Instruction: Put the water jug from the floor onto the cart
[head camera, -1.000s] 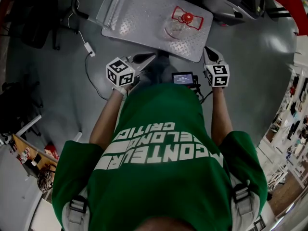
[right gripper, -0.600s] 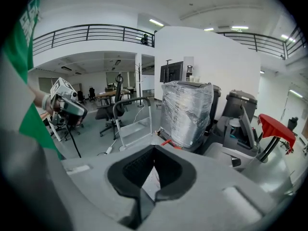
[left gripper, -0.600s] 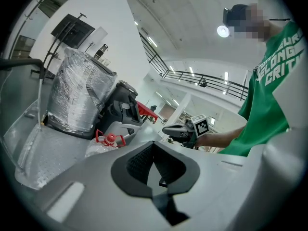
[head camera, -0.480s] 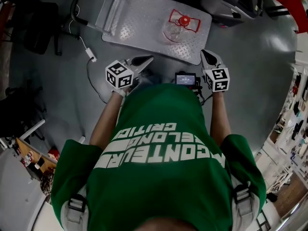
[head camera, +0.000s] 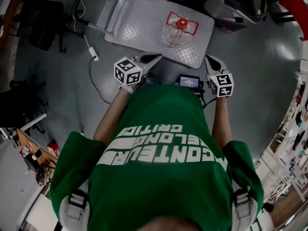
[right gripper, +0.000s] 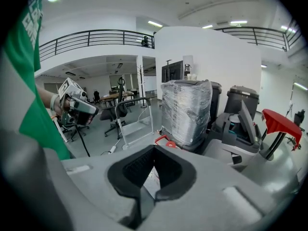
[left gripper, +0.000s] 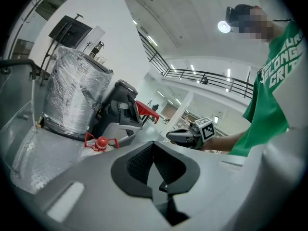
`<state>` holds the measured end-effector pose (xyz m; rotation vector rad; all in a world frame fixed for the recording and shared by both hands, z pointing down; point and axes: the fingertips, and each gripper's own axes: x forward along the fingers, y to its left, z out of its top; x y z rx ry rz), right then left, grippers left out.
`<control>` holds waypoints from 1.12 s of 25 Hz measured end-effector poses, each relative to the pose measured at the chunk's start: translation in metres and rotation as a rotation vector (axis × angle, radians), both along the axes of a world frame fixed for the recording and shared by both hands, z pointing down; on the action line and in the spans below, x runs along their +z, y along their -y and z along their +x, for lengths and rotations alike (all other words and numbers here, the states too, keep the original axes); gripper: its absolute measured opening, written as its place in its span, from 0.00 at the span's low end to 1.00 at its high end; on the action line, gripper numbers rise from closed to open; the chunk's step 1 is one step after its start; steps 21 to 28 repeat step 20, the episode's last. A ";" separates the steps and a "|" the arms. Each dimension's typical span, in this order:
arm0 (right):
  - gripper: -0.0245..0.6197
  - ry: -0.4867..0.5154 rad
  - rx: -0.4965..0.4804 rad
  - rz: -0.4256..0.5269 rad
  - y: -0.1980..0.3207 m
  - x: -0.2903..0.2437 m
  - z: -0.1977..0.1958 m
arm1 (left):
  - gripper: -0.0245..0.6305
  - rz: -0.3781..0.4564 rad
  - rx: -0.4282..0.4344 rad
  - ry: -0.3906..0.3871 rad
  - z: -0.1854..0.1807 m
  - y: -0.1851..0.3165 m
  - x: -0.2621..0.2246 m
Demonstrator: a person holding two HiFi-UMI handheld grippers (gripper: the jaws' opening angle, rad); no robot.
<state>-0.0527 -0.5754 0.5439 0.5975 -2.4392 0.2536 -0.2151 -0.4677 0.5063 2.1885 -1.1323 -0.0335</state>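
Pressed together on nothing at the left claw [head camera: 156, 57] and likewise at the right claw [head camera: 210, 60], near the green shirt [head camera: 163, 143]. Farther off, well apart from both, on the cart [head camera: 139, 20], right part: the water jug [head camera: 179, 27], red-capped.

Both arms reach forward in front of the torso, elbows bent, the left forearm [head camera: 108, 121] and right forearm [head camera: 220, 121] bare. The left gripper [head camera: 155, 58] angles in toward the body's midline; its jaw tips meet, with nothing between them. The right gripper [head camera: 209, 59] points forward and somewhat downward; its jaws are pressed together and empty. The two grippers are well apart and roughly level with each other.
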 end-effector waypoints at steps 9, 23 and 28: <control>0.03 0.024 -0.047 -0.026 0.009 0.008 0.021 | 0.05 -0.015 -0.005 0.008 0.042 0.014 0.002; 0.03 0.015 -0.069 -0.041 0.014 0.013 0.031 | 0.05 -0.022 -0.013 0.019 0.055 0.020 0.000; 0.03 0.015 -0.069 -0.041 0.014 0.013 0.031 | 0.05 -0.022 -0.013 0.019 0.055 0.020 0.000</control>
